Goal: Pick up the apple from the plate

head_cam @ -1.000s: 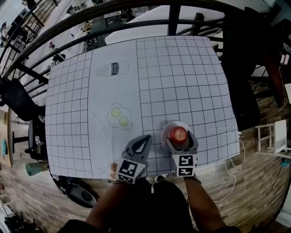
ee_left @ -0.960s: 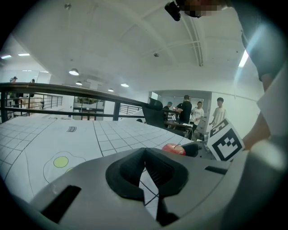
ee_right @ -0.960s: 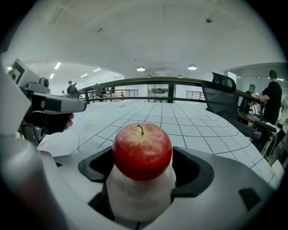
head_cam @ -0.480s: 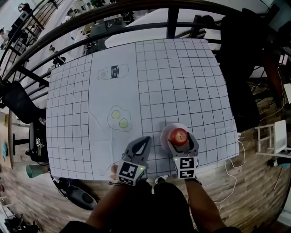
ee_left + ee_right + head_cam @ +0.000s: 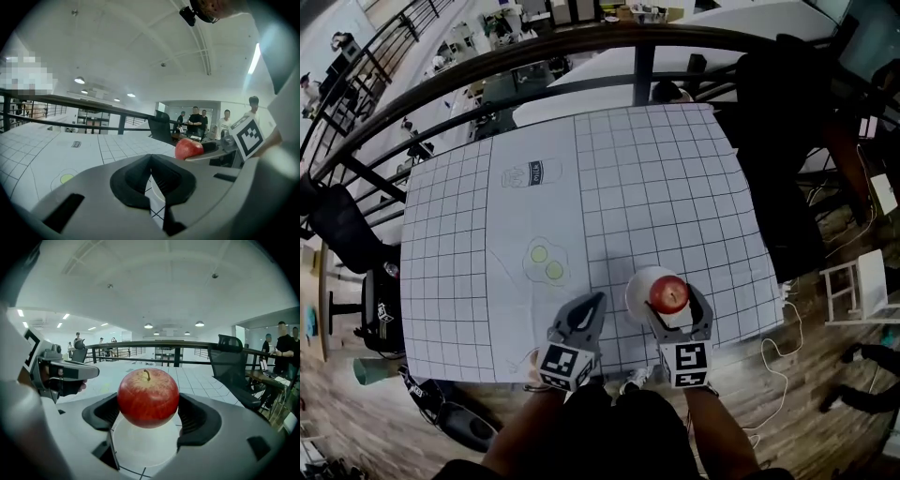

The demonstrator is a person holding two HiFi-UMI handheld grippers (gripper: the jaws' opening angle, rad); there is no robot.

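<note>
A glossy red apple (image 5: 148, 398), round and smooth, shows a pale yellow-speckled blush near its top and a short brown stem standing upright. The right gripper (image 5: 150, 416) pinches it, the dark ribbed pads (image 5: 195, 418) pressing on its two flanks. Directly beneath it lies a plain white round plate (image 5: 140, 446), matte and shallow; the apple seems lifted just clear of it, though I cannot tell for certain.

In the head view the apple (image 5: 668, 294) sits at about 5 o'clock on the table, overlapping the plate's (image 5: 637, 284) 3 o'clock edge. The table wears a white sheet ruled with a thin black grid (image 5: 675, 187), flat and slightly creased.

The left gripper (image 5: 592, 306), grey moulded plastic with black pads, hangs just beside the plate at its 9 o'clock, its tongs pressed together on nothing (image 5: 151, 180).
</note>
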